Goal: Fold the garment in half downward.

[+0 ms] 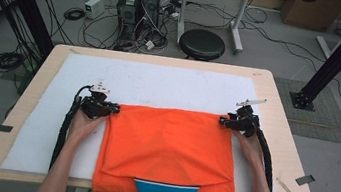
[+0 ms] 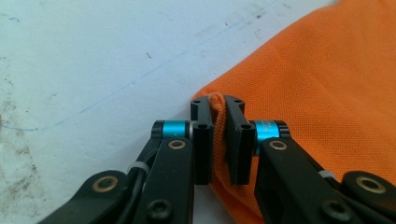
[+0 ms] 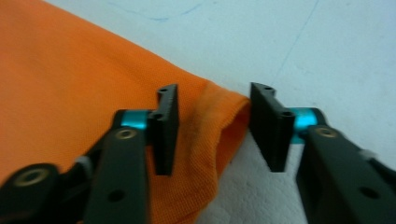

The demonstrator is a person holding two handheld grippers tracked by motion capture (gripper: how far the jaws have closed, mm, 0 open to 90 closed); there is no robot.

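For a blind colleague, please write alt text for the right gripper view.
The right gripper has its two black jaws standing apart on either side of a folded corner of the orange shirt, not yet pressing it. The shirt lies on a white mat with faint blue lines.

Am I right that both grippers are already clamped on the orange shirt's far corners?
Not quite. The left gripper is clamped on its corner of the shirt, but the right gripper is open, its jaws straddling the other corner without pressing it, as the right gripper view shows.
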